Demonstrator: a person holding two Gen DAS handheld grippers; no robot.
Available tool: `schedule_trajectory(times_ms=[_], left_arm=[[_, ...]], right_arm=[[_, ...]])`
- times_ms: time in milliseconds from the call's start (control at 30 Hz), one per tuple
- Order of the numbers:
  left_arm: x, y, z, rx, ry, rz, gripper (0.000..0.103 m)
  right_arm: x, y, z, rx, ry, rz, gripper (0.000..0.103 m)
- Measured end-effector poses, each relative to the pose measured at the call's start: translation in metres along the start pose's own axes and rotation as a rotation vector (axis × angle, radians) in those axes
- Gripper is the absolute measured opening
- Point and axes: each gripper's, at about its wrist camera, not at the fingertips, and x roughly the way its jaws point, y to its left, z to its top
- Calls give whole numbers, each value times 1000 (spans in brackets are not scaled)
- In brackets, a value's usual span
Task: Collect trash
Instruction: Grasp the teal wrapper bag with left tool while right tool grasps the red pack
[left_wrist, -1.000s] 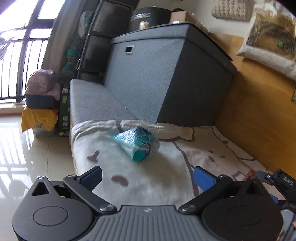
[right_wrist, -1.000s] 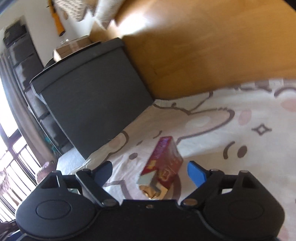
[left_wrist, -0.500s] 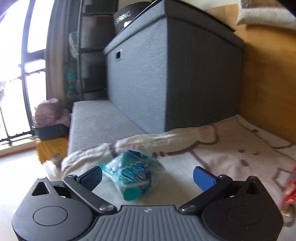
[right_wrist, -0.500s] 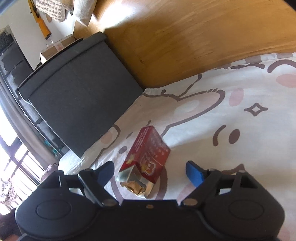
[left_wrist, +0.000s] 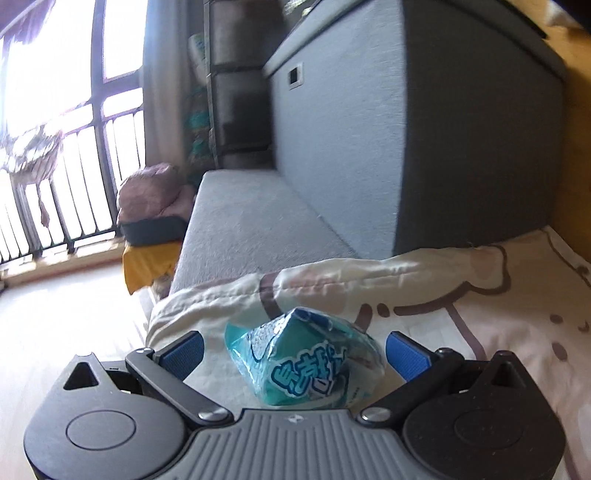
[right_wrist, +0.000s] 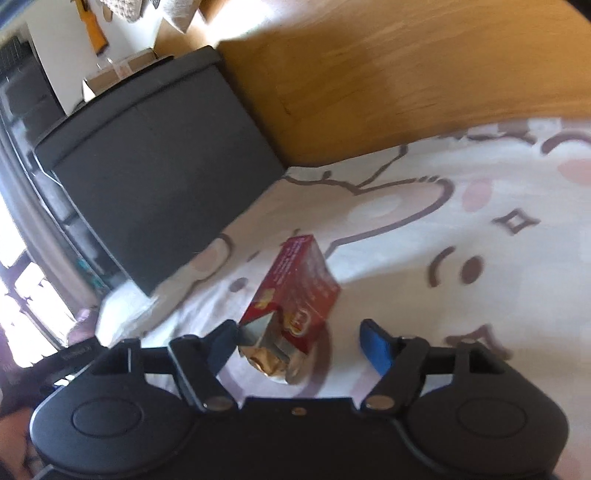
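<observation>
**Both hand-held grippers spread, one trash item between each pair of fingers**

Left hand-held gripper (left_wrist: 294, 349): released, blue pads wide apart. Teal plastic wrapper (left_wrist: 306, 367) lying crumpled on the cartoon-print blanket (left_wrist: 517, 314), between the two pads, clear gap on each side. Near the blanket's folded edge, grey mattress (left_wrist: 243, 225) exposed beyond. Grey storage box (left_wrist: 406, 140) standing behind, wooden wall to its right. Balcony railing (left_wrist: 74, 177) at far left.

Right hand-held gripper (right_wrist: 297, 338): likewise released. Red carton (right_wrist: 299, 291) lying on the same blanket (right_wrist: 480, 258), open end with gold foil toward the camera. Left pad just beside or touching the torn flap; cannot tell which, frame blurred. Right pad well clear of carton. Dark box (right_wrist: 159, 177) behind, wooden panel (right_wrist: 406, 74) upper right.
</observation>
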Motion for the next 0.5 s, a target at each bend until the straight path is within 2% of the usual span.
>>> schedule_trajectory(times_ms=[67,200,300,400,500], left_arm=[[4,1,1,-16,20,3,103],[10,1,2,-36,46,13,103],[14,2,1,-36,58,13,103],[18,2,-2,-37,68,3,103],[22,5,-6,-45,88,-9,97]], right_arm=[[-6,5,2,-57,-21,-85,75],[-15,2,9,-52,-57,-158,75],[-17,-1,8,-60,-91,-160,77],[-11,6,3,-129,-61,-144,84],[-2,15,-1,-185,-33,-167,87]])
